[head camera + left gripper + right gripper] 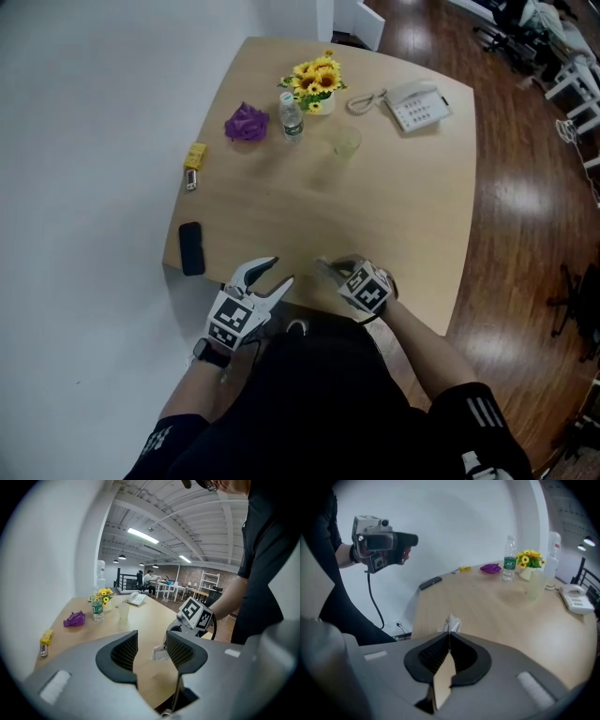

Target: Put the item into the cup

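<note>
1. The right gripper [450, 641] is pinched tight on a small white crumpled scrap [451, 622], which pokes out past its tips.
2. That gripper sits low over the near edge of the table [394, 216]. I can't tell whether the scrap touches the wood.
3. The left gripper [279, 271] is held just beside it at the same edge, with its jaws spread wide and nothing between them.
4. The cup [346, 142], clear and upright, stands well apart from the scrap on the far half of the table. It is near a water bottle [292, 119] and a pot of yellow flowers [316, 82].
5. A white telephone [419, 105] lies to the cup's right.
6. Along the left side are a purple lump [247, 122], a yellow block [195, 155] and a black slab [191, 247].
</note>
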Motion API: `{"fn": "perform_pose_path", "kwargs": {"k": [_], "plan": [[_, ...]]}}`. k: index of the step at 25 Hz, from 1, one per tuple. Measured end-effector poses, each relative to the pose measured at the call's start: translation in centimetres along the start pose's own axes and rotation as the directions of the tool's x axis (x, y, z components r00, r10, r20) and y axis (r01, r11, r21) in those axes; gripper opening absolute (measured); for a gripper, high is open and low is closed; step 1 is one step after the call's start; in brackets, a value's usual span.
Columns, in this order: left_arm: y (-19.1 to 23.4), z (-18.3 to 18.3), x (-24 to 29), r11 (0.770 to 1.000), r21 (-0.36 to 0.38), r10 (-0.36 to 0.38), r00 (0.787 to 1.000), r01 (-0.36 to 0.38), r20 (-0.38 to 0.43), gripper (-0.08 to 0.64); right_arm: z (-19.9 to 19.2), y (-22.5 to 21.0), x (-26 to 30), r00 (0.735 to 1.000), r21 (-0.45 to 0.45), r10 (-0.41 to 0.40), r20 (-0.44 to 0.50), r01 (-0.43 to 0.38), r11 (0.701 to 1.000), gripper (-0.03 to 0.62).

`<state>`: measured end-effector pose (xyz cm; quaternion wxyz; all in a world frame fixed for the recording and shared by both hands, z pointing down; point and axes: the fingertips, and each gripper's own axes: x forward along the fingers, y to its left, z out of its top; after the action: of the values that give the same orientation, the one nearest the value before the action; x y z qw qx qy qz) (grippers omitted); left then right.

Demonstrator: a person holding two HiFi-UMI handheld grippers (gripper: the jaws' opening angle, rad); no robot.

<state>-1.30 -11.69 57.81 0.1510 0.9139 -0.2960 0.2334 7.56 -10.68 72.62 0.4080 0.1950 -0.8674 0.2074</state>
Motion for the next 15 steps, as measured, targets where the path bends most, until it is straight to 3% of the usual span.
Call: {"fn": "perform_pose_path", "kwargs": {"k": [8,15], "plan": [[1.1,2.7,1.6,0.999,0.004,0.039,0.999,-0.04,0.025,0.184,9.5,-11.4,-7.7,0.978,-0.098,-0.145,0.151,0.161,0.982,0.014],[1.7,3.6,2.6,0.999,-0.008,0.045,0.998,-0.044,0.037,0.184,15.6,-21.4,-9.7,0.954,-0.117,-0.251,0.162,0.271,0.955,0.014]]}}
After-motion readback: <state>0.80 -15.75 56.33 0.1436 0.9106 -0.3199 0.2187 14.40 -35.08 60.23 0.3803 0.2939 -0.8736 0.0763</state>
